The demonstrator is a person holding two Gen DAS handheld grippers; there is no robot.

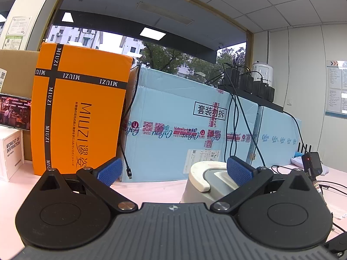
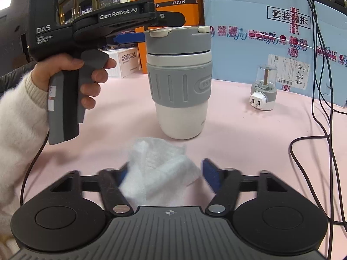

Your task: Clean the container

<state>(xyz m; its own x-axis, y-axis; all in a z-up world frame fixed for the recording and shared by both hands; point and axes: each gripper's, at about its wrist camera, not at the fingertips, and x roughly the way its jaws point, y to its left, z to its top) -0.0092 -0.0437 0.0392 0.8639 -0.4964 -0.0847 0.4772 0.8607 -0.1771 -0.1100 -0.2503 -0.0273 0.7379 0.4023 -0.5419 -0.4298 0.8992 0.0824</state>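
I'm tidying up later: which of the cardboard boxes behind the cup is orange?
The tall MIUZI box with black branded tape, standing left of the wide light-blue boxes; those carry red printed tape.

White cloth [image 2: 160,171] between right gripper [image 2: 166,173] jaws, before grey-sleeved cup [image 2: 180,82].

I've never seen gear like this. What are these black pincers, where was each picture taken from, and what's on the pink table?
There is no robot. A person holds a pincer tool in each hand, each with a camera looking along its blue-padded fingers. The left gripper shows its own view: fingers open, beside the lid of the white and grey travel cup. The right gripper sees the hand holding the left tool, and the cup upright on the pink table. A crumpled white wipe lies between its fingers, not clearly pinched.
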